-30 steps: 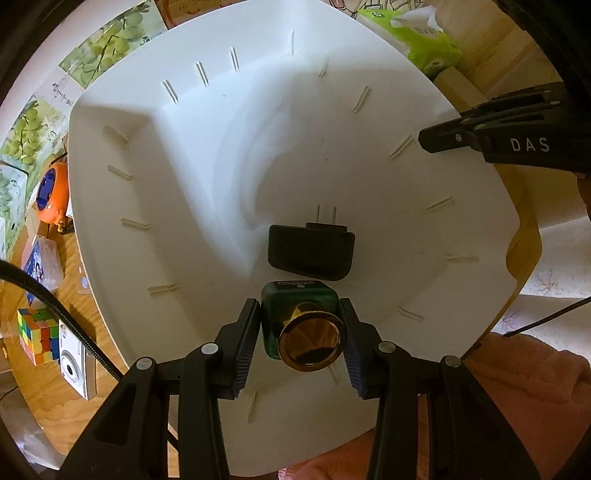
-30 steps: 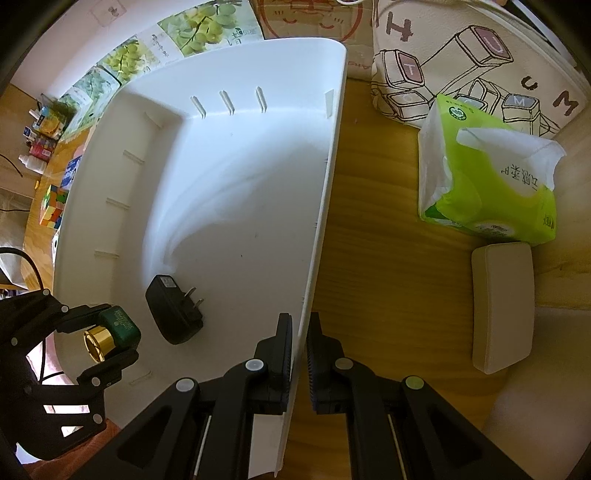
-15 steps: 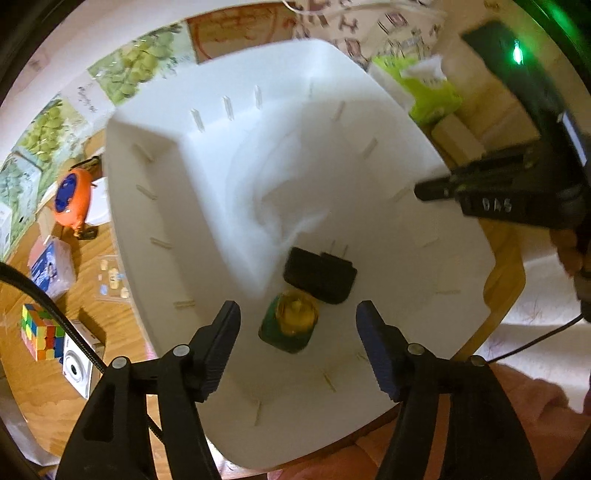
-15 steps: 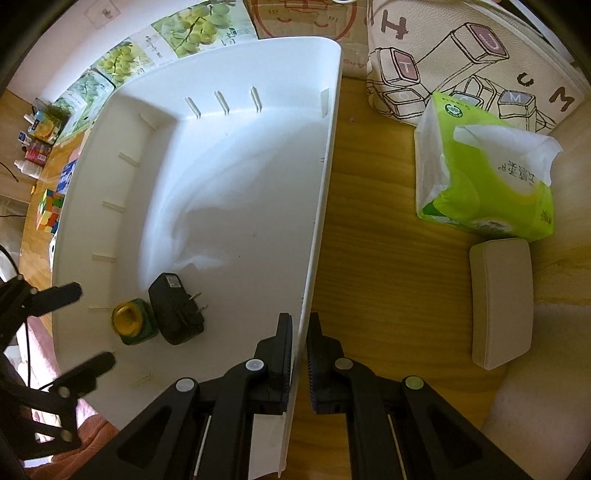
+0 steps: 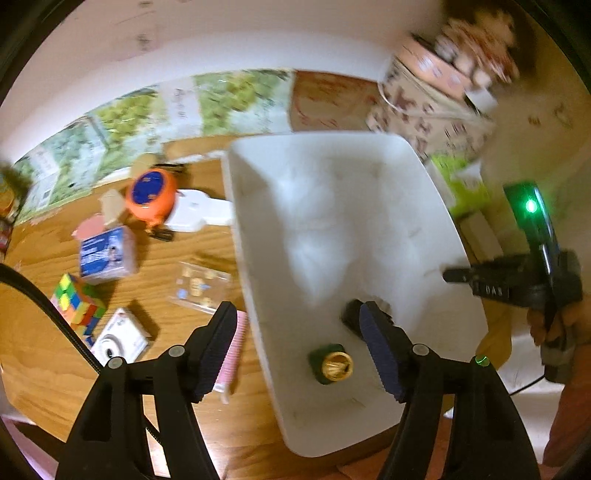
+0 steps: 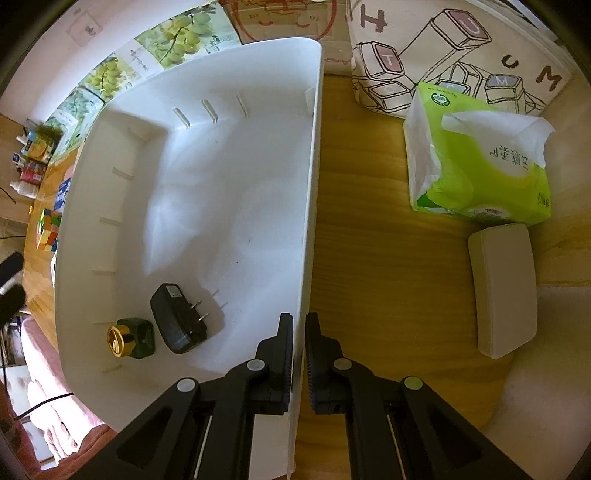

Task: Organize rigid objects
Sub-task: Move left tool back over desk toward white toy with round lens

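A: Where's your green bottle (image 6: 135,338)?
B: Lower left, inside the smooth white bin (image 6: 312,206), beside the black plug adapter (image 6: 177,318).
A: Your claws?
B: Left gripper (image 5: 299,349) just opened, empty; right gripper (image 6: 300,356) pinches the bin's thin wall.

Wooden tabletop (image 6: 373,258), warm honey grain, fills lower scene. Pale wall (image 5: 221,37) behind, plain, off-white. Row of grape-print posters (image 6: 173,33) propped along table's far edge against wall. Canvas bag (image 6: 454,48) with keyboard-key drawings stands at back right. Green tissue pack (image 6: 480,158) lies in front of bag; cream rectangular case (image 6: 502,288) just beside it. Warm, yellowish light; soft shadows.
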`<action>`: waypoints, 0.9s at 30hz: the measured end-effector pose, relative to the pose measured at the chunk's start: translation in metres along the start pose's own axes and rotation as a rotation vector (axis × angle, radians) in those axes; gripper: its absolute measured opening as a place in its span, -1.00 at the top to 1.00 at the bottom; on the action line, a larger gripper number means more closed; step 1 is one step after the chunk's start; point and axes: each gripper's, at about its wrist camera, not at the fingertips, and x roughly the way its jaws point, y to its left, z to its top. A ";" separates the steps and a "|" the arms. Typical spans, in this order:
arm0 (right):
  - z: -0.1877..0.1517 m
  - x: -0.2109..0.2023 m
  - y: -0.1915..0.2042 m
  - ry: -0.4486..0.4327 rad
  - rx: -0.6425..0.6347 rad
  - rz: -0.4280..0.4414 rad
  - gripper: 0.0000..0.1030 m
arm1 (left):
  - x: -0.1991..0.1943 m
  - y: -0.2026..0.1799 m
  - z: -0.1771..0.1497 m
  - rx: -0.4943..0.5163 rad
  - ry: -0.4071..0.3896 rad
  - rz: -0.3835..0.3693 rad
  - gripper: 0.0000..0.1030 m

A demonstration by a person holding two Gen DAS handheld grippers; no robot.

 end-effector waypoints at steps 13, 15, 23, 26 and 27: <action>-0.005 -0.005 -0.008 -0.014 0.063 -0.035 0.87 | -0.026 0.086 -0.019 -0.198 -0.032 0.055 -0.41; -0.006 -0.006 -0.009 -0.017 0.071 -0.045 0.87 | -0.028 0.097 -0.024 -0.228 -0.028 0.064 -0.41; -0.009 -0.009 -0.009 -0.031 0.117 -0.062 0.87 | -0.024 0.148 -0.046 -0.403 0.014 0.083 -0.58; -0.011 -0.010 -0.011 -0.037 0.131 -0.063 0.87 | -0.018 0.165 -0.053 -0.471 0.043 0.055 -0.64; -0.012 -0.010 -0.012 -0.038 0.136 -0.063 0.87 | -0.016 0.170 -0.054 -0.488 0.052 0.048 -0.65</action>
